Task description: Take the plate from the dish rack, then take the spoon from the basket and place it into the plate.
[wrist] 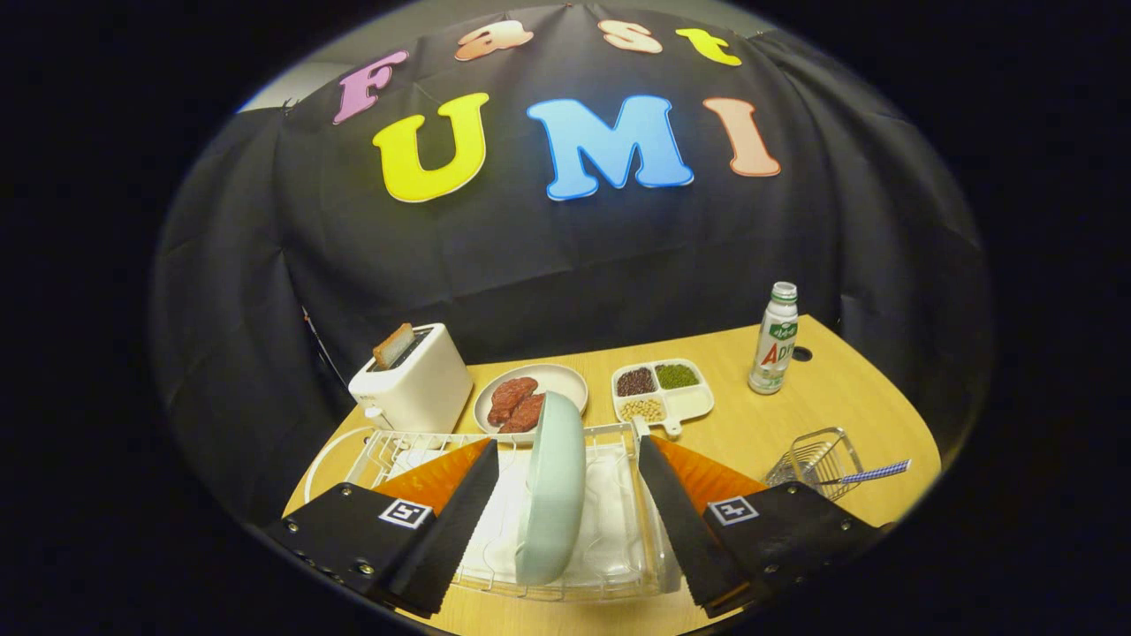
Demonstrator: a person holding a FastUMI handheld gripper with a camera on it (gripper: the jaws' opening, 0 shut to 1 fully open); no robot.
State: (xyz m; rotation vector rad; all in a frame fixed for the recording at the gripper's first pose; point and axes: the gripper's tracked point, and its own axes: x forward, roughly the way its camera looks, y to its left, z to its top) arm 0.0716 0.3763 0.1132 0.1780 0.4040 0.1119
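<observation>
While the gripper (565,521) hangs over the near edge of the wooden table (831,415), its two fingers are spread wide and press on nothing. Between them stands the plate (552,486), a pale green one, upright on its rim in the white wire dish rack (415,446), which sits at the table's near edge. The plate's edge faces the camera, and it is apart from both fingers, with rack showing on either side of it. A white tray lies under the rack's wires.

Just beyond the right finger, toward the table's right edge, sits the small wire basket (817,459). The spoon (870,474) rests in it, its blue-and-white checked handle sticking out over the rim toward the right edge.

Past the rack, near the middle of the table, a round grey dish (565,382) carries two reddish-brown slabs of meat. To its right lies a white divided tray (689,402) with dark, green and pale grains in three of its compartments. At the far left corner stands a white toaster (420,384) with a slice of toast (393,344) sticking up from its slot. Toward the far right corner stands a white bottle (775,340) with a green label, upright.
</observation>
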